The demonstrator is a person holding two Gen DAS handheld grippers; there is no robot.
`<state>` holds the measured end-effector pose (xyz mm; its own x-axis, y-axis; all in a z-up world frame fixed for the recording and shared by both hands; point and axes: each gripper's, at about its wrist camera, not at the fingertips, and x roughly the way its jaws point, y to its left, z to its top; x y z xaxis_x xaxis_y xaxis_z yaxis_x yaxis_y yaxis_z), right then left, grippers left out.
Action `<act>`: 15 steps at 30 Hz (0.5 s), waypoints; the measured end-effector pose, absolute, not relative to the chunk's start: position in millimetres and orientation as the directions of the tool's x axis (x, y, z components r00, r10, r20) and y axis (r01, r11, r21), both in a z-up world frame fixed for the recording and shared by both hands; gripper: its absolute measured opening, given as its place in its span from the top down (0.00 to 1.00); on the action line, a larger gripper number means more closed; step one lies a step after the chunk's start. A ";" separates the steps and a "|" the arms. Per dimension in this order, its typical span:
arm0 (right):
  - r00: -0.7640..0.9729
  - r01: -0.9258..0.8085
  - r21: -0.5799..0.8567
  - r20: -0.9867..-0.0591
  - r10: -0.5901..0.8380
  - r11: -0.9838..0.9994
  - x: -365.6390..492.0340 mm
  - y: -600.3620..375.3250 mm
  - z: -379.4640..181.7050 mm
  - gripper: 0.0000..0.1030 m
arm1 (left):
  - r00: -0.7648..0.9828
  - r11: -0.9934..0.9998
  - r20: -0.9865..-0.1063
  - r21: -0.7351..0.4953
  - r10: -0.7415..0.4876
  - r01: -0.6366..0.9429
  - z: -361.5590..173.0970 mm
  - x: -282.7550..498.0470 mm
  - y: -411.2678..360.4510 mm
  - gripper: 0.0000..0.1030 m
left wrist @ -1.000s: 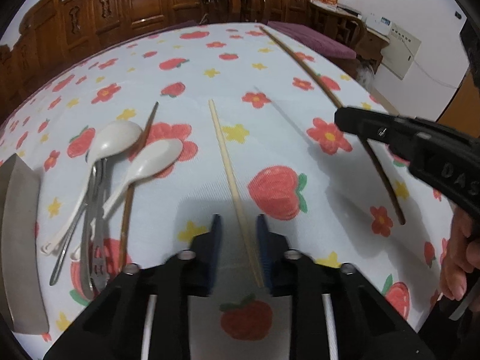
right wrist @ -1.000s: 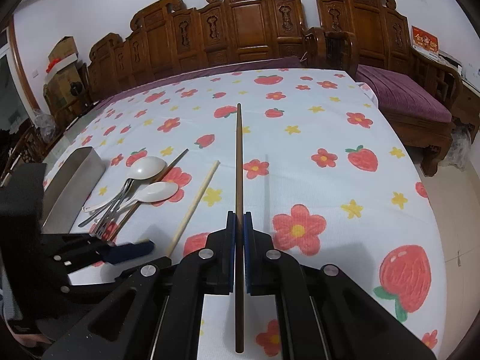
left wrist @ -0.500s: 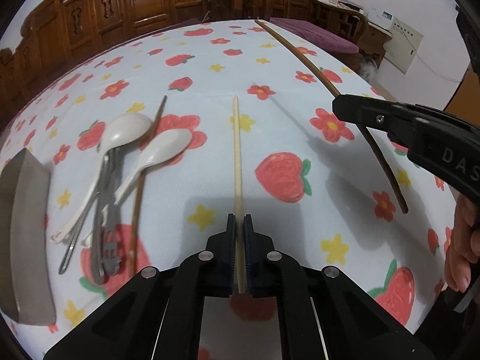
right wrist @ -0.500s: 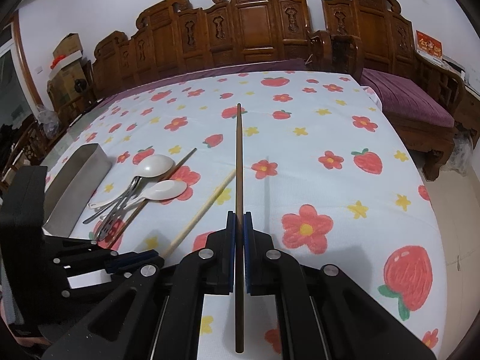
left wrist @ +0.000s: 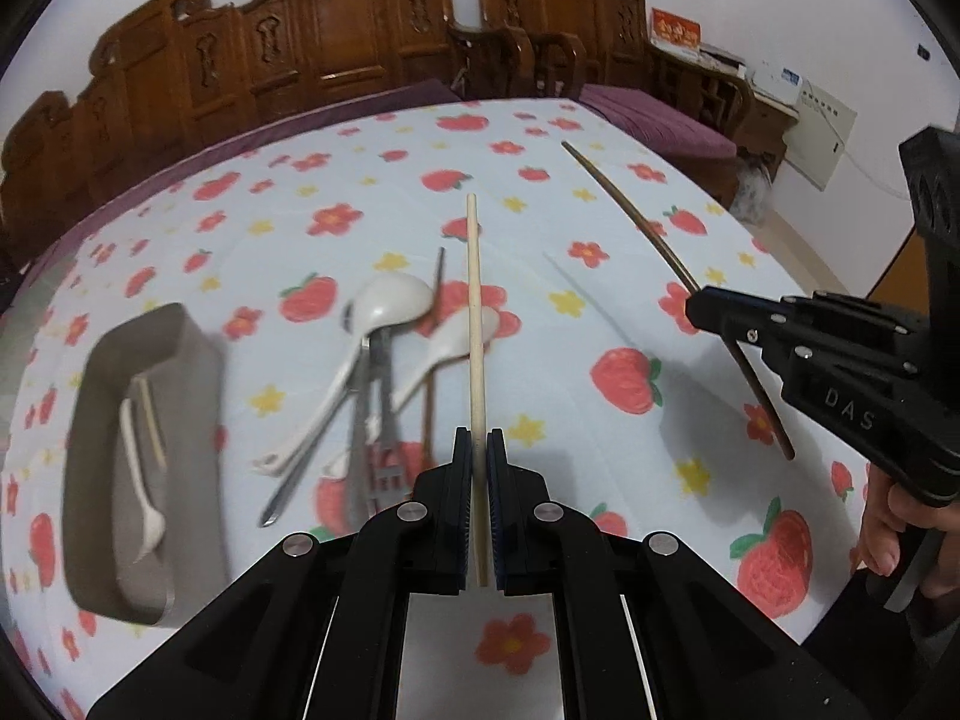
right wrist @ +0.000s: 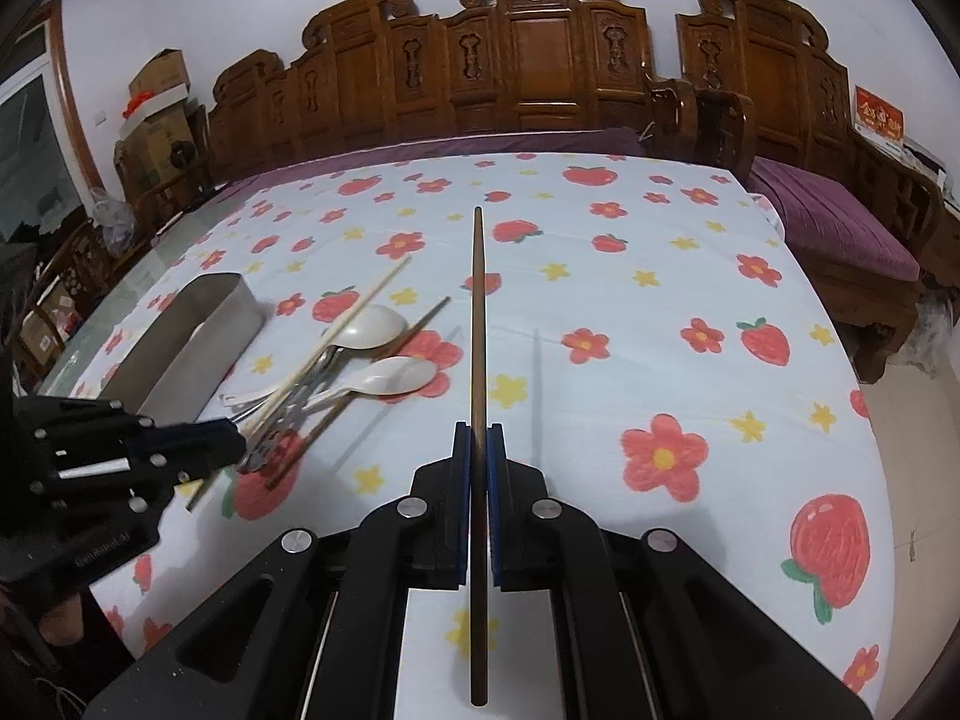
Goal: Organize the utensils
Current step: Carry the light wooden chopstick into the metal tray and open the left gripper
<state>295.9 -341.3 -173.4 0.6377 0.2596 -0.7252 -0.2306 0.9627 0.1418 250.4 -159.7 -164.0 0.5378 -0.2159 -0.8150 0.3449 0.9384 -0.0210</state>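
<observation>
My left gripper (left wrist: 478, 450) is shut on a pale wooden chopstick (left wrist: 474, 324), lifted off the cloth and pointing away over the spoons. My right gripper (right wrist: 478, 438) is shut on a dark brown chopstick (right wrist: 478, 324), also held above the table. A pile of utensils lies on the cloth: two white spoons (left wrist: 393, 300) (left wrist: 456, 339), a metal fork and spoon (left wrist: 372, 420) and another dark chopstick (left wrist: 429, 384). The grey metal tray (left wrist: 192, 360) at the left holds a white spoon (left wrist: 135, 468) and a pale chopstick (left wrist: 150, 420). In the right wrist view the left gripper (right wrist: 231, 438) carries the pale chopstick (right wrist: 354, 315).
The table wears a white cloth (right wrist: 660, 312) printed with strawberries and flowers. Carved wooden benches (right wrist: 540, 60) with purple cushions line the far side and the right. A hand (left wrist: 900, 522) holds the right gripper (left wrist: 696, 306) at the table's right edge.
The left gripper closed on the pale chopstick and raised it off the cloth, drawing back and up so the tray came into view. The right gripper kept its dark chopstick and shifted slightly.
</observation>
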 end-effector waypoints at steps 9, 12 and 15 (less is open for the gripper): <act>0.649 -0.246 0.119 -0.716 0.255 0.962 278.9 -320.9 -148.1 0.94 | 0.580 0.945 -0.784 -0.025 -0.220 0.325 -138.0 232.8 -129.8 0.96; 0.661 -0.253 0.114 -0.705 0.258 0.961 272.8 -314.9 -135.0 0.94 | 0.600 0.950 -0.770 -0.026 -0.217 0.311 -126.4 224.7 -119.8 0.96; 0.672 -0.265 0.108 -0.692 0.264 0.958 265.2 -306.9 -121.4 0.94 | 0.620 0.955 -0.756 -0.023 -0.211 0.297 -114.1 216.1 -109.1 0.96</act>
